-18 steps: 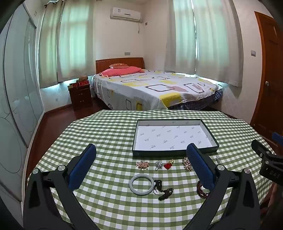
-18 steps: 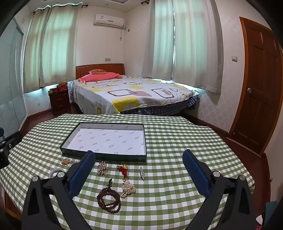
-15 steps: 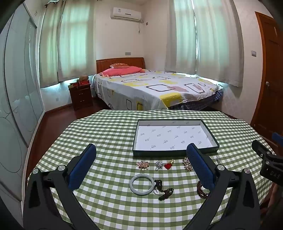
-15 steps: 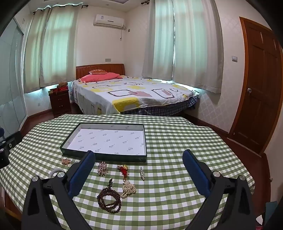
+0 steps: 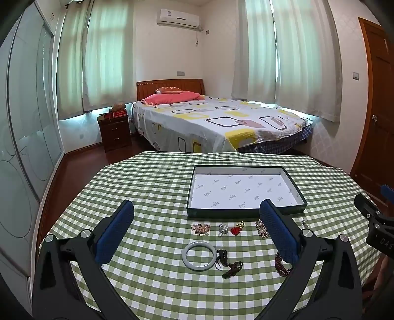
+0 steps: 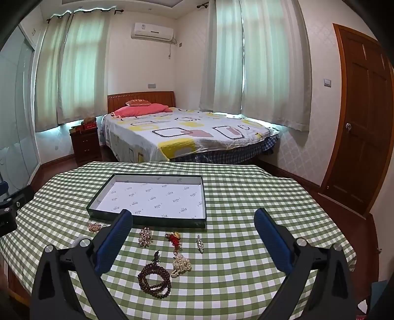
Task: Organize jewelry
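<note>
Both jaws are held wide apart and empty. Ahead of the left gripper (image 5: 197,231), between its fingers, the jade bangle (image 5: 199,255) is laid flat, nearer than the tray (image 5: 246,213).

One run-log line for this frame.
left gripper open | right gripper open | tray empty | jewelry all on tablecloth

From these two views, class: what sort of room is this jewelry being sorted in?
Most likely a home bedroom: a made bed with a patterned sheet, a dark wooden nightstand beside it, and a white wall air conditioner.
</note>
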A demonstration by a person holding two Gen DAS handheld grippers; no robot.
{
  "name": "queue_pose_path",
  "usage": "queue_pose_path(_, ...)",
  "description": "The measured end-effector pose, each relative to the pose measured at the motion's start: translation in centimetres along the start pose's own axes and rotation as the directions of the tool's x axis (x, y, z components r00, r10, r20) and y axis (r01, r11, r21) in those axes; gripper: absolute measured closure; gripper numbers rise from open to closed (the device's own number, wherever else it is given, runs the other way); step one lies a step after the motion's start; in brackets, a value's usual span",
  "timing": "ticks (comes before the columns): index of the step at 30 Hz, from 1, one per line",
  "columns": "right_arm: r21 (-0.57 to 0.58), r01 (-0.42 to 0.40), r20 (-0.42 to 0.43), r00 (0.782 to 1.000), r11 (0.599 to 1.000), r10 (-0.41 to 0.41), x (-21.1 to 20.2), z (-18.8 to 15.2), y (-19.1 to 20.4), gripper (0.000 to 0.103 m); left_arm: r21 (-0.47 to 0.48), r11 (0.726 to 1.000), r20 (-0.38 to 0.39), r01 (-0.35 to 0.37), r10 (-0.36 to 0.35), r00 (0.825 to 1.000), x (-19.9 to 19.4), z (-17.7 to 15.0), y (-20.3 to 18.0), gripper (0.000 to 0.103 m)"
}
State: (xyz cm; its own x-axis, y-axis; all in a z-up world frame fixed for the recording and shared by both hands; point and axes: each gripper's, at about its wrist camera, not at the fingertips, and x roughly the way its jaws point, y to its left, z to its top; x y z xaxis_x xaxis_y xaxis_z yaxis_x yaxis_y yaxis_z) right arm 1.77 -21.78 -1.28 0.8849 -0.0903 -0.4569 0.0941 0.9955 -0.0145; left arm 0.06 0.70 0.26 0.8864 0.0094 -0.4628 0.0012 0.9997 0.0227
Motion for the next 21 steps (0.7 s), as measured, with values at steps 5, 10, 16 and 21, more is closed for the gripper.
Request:
queue_pose_path(5,0.0,-0.002,0.003,1.0,1.0,0.002,-0.1,0.18,0.01,0.006,-0.005,1.0,-0.003,-0.001,0.001,1.0,-0.01,0.0,0.07,0.004)
queue_pose_path(10,-0.004,-0.002,0.005,1.0,1.0,0.003,-0.08,0.45,0.08,0.006,-0.008,1.0,-0.004,-0.001,0.001,1.0,0.04,-0.01,0.14,0.004)
queue_pose_path(16,-0.003,-0.003,0.009,1.0,1.0,0.003,-0.26,0.61,0.05,0.006,-0.013,1.0,-0.002,-0.003,0.003,1.0,0.01,0.08,0.23,0.004)
queue_pose_path(21,-0.009,-0.002,0.01,1.0,1.0,0.002,-0.24,0.57,0.15,0.006,-0.014,1.0,-0.004,-0.004,0.004,1.0,-0.01,0.05,0.28,0.004)
